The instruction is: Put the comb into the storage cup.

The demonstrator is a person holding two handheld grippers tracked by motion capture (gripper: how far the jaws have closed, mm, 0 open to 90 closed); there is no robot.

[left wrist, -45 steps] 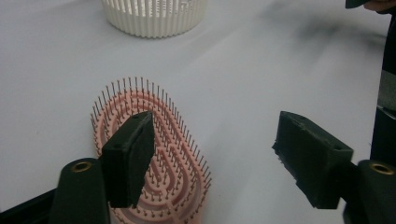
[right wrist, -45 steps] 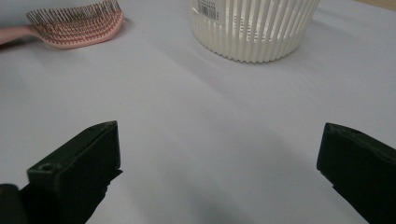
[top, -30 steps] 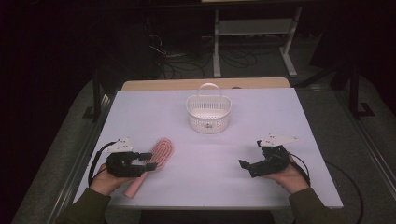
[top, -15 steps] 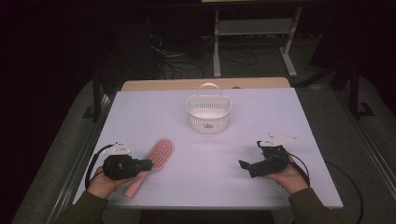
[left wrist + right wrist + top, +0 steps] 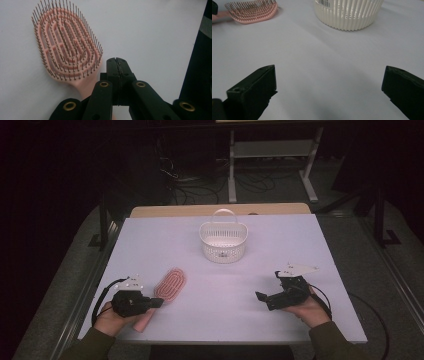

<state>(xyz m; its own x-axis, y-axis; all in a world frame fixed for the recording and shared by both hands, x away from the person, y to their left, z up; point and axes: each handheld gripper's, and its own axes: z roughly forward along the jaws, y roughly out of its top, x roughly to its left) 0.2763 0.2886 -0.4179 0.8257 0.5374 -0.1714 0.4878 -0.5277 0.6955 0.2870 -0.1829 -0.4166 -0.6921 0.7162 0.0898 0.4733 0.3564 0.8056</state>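
Hairbrush (image 5: 169,285) flat on bench (image 5: 300,245); left hand-held gripper (image 5: 116,62) just clamped empty over its handle, right hand-held gripper (image 5: 262,298) wide.

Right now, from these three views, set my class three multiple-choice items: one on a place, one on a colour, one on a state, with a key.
1. Where on the table is the basket?
A. far middle
B. near left corner
C. right edge

2. The hairbrush is:
A. blue
B. pink
C. green

3. The right tongs are:
A. open and empty
B. shut on the hairbrush
C. shut on the basket

Key:
1 A, the high view shows it centred towards the far edge.
2 B, its head and handle are pink.
3 A, bare table shows between the wide-apart jaws.
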